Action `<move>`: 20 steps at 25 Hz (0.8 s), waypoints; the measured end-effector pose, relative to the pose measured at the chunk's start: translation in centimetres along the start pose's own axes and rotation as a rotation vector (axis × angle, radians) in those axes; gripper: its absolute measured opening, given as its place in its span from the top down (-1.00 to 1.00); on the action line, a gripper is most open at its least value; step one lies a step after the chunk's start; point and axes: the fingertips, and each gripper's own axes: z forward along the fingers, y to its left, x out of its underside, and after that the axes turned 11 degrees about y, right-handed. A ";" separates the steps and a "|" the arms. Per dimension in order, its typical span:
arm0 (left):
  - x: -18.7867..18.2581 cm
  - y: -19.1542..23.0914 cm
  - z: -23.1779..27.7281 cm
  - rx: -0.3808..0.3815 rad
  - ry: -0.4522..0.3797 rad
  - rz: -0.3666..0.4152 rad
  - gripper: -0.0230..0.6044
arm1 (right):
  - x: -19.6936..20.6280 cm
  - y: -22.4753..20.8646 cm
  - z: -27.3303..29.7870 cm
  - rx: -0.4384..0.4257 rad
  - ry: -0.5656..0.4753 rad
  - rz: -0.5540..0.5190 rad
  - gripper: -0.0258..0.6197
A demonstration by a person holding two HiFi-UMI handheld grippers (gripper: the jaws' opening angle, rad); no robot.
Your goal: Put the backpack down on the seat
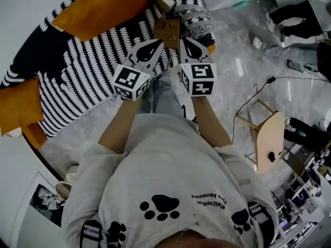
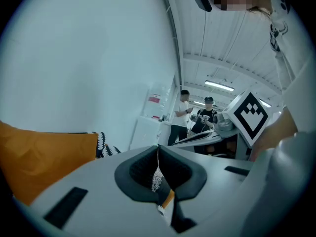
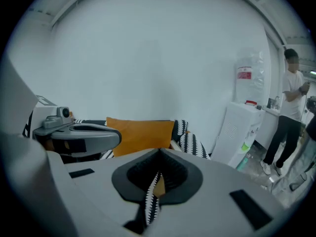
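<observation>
In the head view my two grippers are side by side in front of the person's chest, each with its marker cube towards me. Just beyond their tips hangs the backpack (image 1: 198,19), grey-and-white patterned fabric with a brown patch (image 1: 167,31). My left gripper (image 1: 151,47) (image 2: 158,174) is shut on a thin fold of the bag's fabric (image 2: 156,180). My right gripper (image 1: 191,45) (image 3: 157,177) is shut on a black-and-white patterned strap (image 3: 150,202). The seat, a sofa with a black-and-white striped cover (image 1: 88,71), lies beyond and to the left of the bag.
Orange cushions lie on the sofa (image 1: 98,6) (image 1: 18,105). A wooden stool (image 1: 270,138) and a cable (image 1: 248,105) are on the tiled floor at right. People stand further off (image 2: 182,115). A water dispenser (image 3: 244,127) is by the wall.
</observation>
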 end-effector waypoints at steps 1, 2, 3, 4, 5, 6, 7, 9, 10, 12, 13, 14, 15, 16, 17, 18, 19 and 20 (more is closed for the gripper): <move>-0.4 -0.8 -0.8 0.003 -0.009 0.009 0.86 | -0.1 0.5 -1.1 0.001 -0.018 0.004 0.82; -0.6 -1.6 -1.6 0.005 -0.015 0.018 0.86 | -0.1 1.0 -2.2 0.002 -0.036 0.008 0.82; -0.7 -2.4 -2.4 0.006 -0.020 0.025 0.86 | -0.1 1.6 -3.3 0.004 -0.052 0.010 0.82; -0.8 -3.2 -3.2 0.008 -0.025 0.033 0.86 | 0.0 2.1 -4.4 0.008 -0.069 0.009 0.82; -0.9 -4.1 -4.0 0.012 -0.030 0.041 0.86 | 0.1 2.7 -5.5 0.013 -0.085 0.007 0.82; -1.0 -4.9 -4.8 0.016 -0.035 0.050 0.86 | 0.2 3.2 -6.6 0.018 -0.100 0.004 0.82; -1.1 -5.8 -5.5 0.022 -0.040 0.060 0.86 | 0.3 3.7 -7.7 0.022 -0.115 0.000 0.82; -1.3 -7.1 -7.0 0.032 -0.052 0.082 0.86 | 0.4 4.7 -9.6 0.032 -0.142 -0.008 0.82; -1.4 -7.7 -7.8 0.035 -0.060 0.091 0.86 | 0.5 5.3 -10.4 0.036 -0.154 -0.012 0.82; -1.6 -8.8 -9.4 0.043 -0.078 0.103 0.86 | 0.7 6.4 -12.1 0.043 -0.176 -0.016 0.82; -1.7 -9.3 -10.2 0.044 -0.086 0.107 0.86 | 0.8 6.9 -12.9 0.047 -0.187 -0.017 0.82; -1.8 -9.7 -11.1 0.044 -0.092 0.111 0.86 | 1.0 7.3 -13.8 0.052 -0.196 -0.018 0.82; -1.8 -10.2 -11.9 0.043 -0.098 0.114 0.86 | 1.2 7.8 -14.7 0.057 -0.206 -0.019 0.82; -1.8 -10.7 -12.8 0.042 -0.104 0.118 0.86 | 1.4 8.2 -15.6 0.063 -0.215 -0.019 0.82; -1.7 -11.2 -13.8 0.041 -0.110 0.120 0.86 | 1.7 8.8 -16.5 0.068 -0.226 -0.017 0.82; -1.6 -11.7 -14.9 0.040 -0.116 0.119 0.86 | 1.9 9.4 -17.4 0.073 -0.237 -0.013 0.82; -1.5 -12.2 -15.9 0.039 -0.119 0.115 0.86 | 2.2 10.0 -18.3 0.076 -0.248 -0.008 0.82; -1.2 -12.5 -16.8 0.038 -0.119 0.108 0.86 | 2.4 10.6 -19.1 0.078 -0.259 -0.002 0.82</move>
